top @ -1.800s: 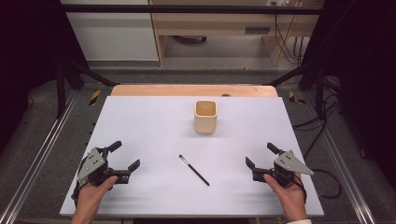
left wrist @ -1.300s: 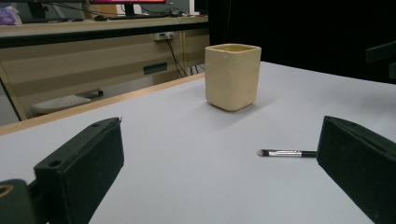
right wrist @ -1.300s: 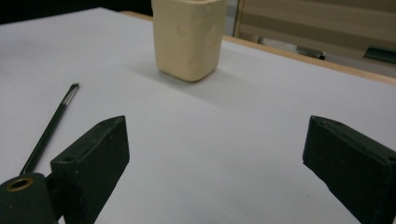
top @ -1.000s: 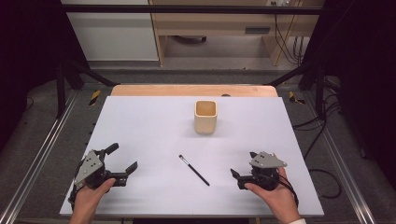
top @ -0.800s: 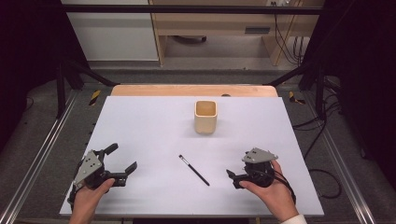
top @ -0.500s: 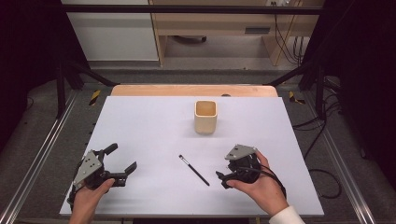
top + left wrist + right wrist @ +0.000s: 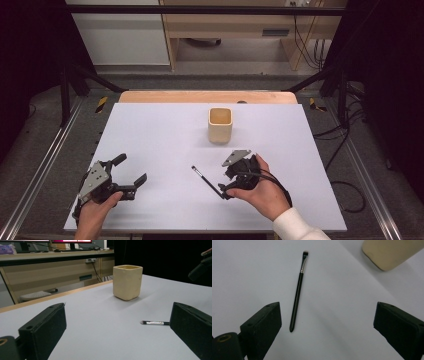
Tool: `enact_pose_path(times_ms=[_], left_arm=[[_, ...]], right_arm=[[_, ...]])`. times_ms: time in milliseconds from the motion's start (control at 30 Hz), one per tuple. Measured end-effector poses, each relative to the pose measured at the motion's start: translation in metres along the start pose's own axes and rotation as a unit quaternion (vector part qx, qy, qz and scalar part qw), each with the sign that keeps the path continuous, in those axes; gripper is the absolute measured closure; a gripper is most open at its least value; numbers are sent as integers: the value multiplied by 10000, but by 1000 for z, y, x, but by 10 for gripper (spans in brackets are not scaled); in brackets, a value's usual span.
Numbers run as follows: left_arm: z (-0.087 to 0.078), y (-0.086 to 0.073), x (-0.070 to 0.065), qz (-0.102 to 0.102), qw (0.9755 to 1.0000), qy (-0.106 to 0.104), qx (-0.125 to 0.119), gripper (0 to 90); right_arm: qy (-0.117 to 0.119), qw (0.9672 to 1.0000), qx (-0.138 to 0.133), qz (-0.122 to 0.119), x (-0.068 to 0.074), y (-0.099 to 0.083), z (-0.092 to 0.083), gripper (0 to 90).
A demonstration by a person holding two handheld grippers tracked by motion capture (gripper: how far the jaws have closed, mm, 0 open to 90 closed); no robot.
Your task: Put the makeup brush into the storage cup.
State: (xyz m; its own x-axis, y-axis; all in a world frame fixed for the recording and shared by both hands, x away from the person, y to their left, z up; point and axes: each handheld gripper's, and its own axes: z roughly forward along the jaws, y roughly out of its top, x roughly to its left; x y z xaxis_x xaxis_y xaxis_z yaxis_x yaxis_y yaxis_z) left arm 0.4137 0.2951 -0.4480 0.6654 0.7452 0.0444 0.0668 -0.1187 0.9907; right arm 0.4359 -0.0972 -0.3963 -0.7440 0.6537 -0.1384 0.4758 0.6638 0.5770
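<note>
The right tool (image 7: 226, 184) hangs over the white desk (image 7: 150, 135) with its jaws spread wide and nothing between them, tilted down just beside the handle end of a thin black makeup brush (image 7: 297, 291) lying flat. The left tool (image 7: 131, 172), also released, rests near the desk's front left. A cream square cup (image 7: 220, 124) stands upright behind the brush.

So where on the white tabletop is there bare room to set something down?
Bare room: the whole stretch left of the beige cup, above the left tongs, and the right strip between cup and table edge. Crowded: the front centre, where the right tongs hang open by the small brush.
</note>
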Motion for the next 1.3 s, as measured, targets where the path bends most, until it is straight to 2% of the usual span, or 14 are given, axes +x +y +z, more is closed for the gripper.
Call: enact_pose_path(times_ms=[167,433,733,1167,1300], left_arm=[[0,0,0,11,10000,-3,6,4],[0,0,0,-5,10000,-14,5,4],[2,0,-2,13,10000,-68,19,4],[4,-1,-3,33,9999,-111,66,4],[4,0,-4,43,9999,-125,69,4]], right_arm=[[100,9998,179,6,0,5,7,77],[133,9994,307,40,2,12,16,74],[136,9989,437,95,11,22,31,93],[251,9984,482,170,19,32,51,130],[322,9981,476,220,20,34,57,167]])
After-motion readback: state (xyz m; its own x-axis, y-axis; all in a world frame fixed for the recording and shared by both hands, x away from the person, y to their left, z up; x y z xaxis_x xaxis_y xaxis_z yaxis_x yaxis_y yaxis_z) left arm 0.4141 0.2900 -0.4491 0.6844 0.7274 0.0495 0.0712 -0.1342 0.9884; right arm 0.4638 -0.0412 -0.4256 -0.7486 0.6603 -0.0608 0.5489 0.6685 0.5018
